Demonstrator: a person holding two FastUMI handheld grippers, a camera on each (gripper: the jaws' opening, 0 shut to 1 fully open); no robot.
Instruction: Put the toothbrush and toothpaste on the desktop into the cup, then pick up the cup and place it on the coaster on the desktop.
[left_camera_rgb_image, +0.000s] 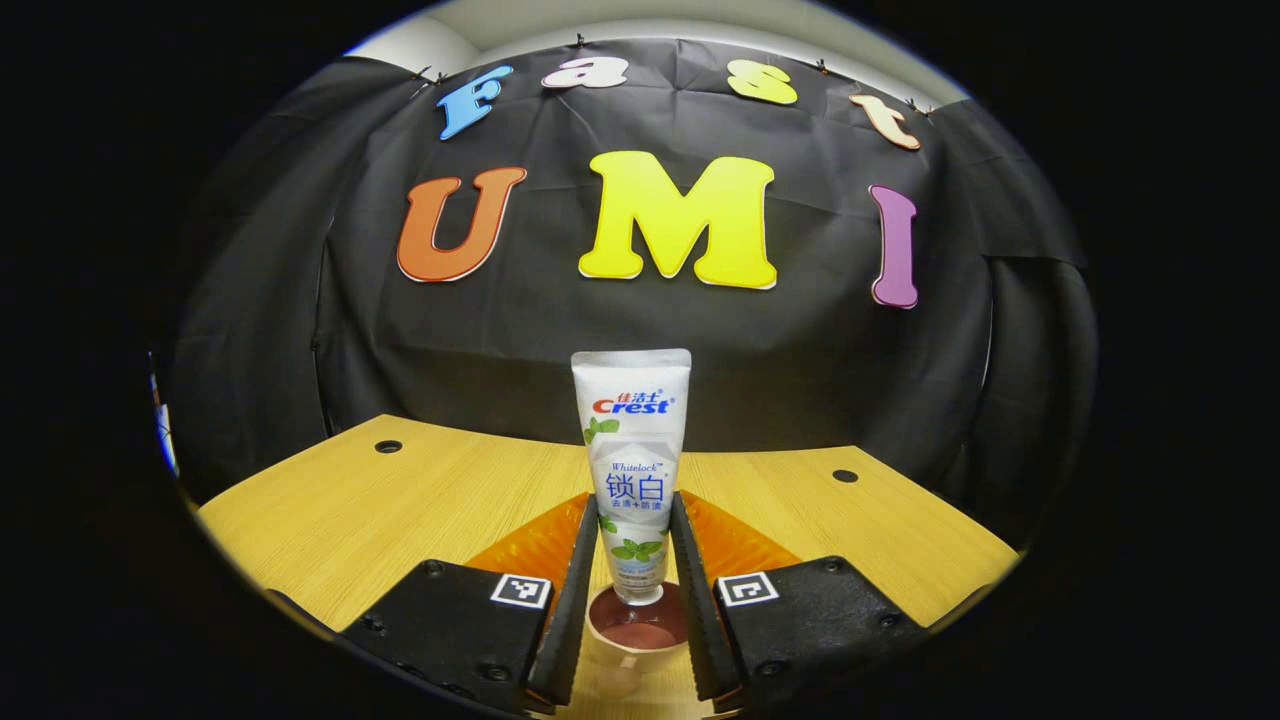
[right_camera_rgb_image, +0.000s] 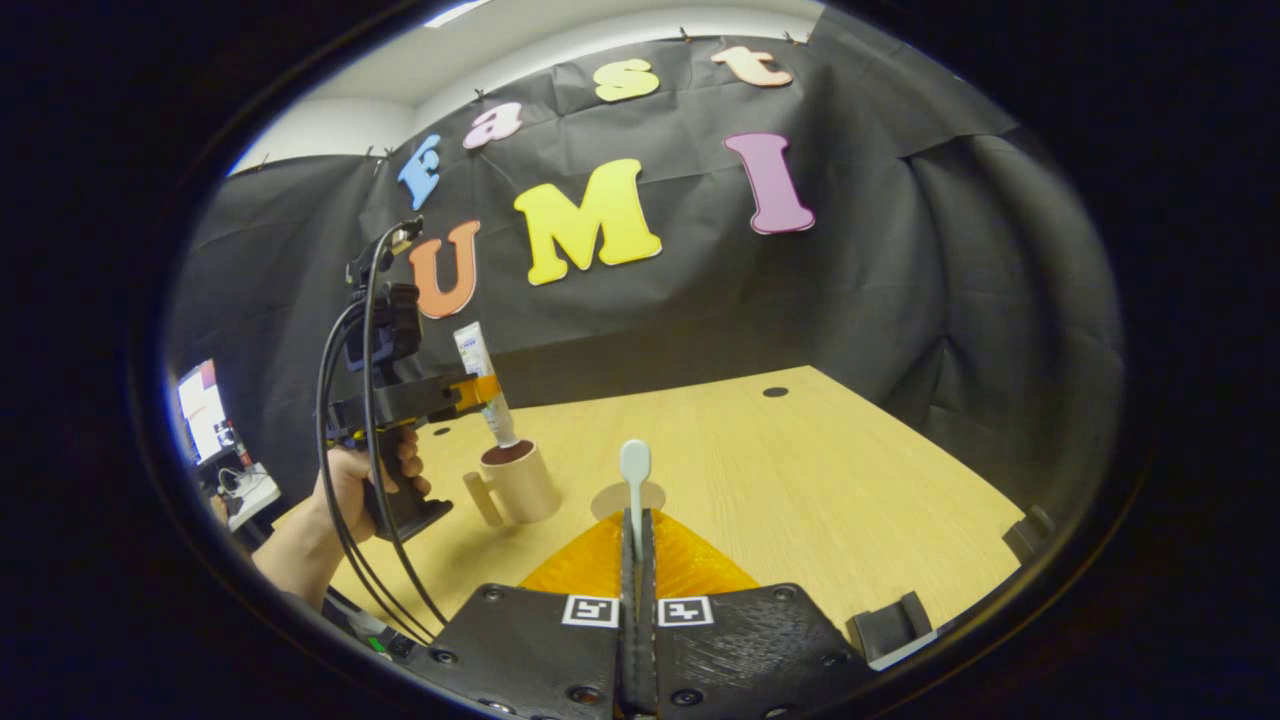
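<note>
In the left gripper view, the left gripper (left_camera_rgb_image: 633, 560) sits at the bottom middle of the frame, and its two fingers squeeze a toothpaste tube (left_camera_rgb_image: 631, 470) from both sides. The tube is soft, smooth plastic, flat and wide at the top and narrow at the bottom, and it stands straight up with its cap end down. That cap end dips just inside the round mouth of the cup (left_camera_rgb_image: 637, 628), right below the fingers. The cup is pale and smooth outside and dark reddish inside. The table (left_camera_rgb_image: 330, 510) is light wood with fine lines in it and a small round hole near each far corner. In the right gripper view, the right gripper (right_camera_rgb_image: 637, 560) is at the bottom middle, and its fingers are pressed close together on the thin handle of the toothbrush (right_camera_rgb_image: 635, 480). The brush pokes forward and up from the fingers, and its rounded pale head sits in front of a flat round coaster (right_camera_rgb_image: 612, 497) on the table (right_camera_rgb_image: 850, 480). Farther off, at the left of that frame, a hand (right_camera_rgb_image: 352, 480) holds the left gripper (right_camera_rgb_image: 487, 392), with looping black cables, over the cup (right_camera_rgb_image: 518, 482). The cup has a chunky side handle and stands just left of the coaster.
</note>
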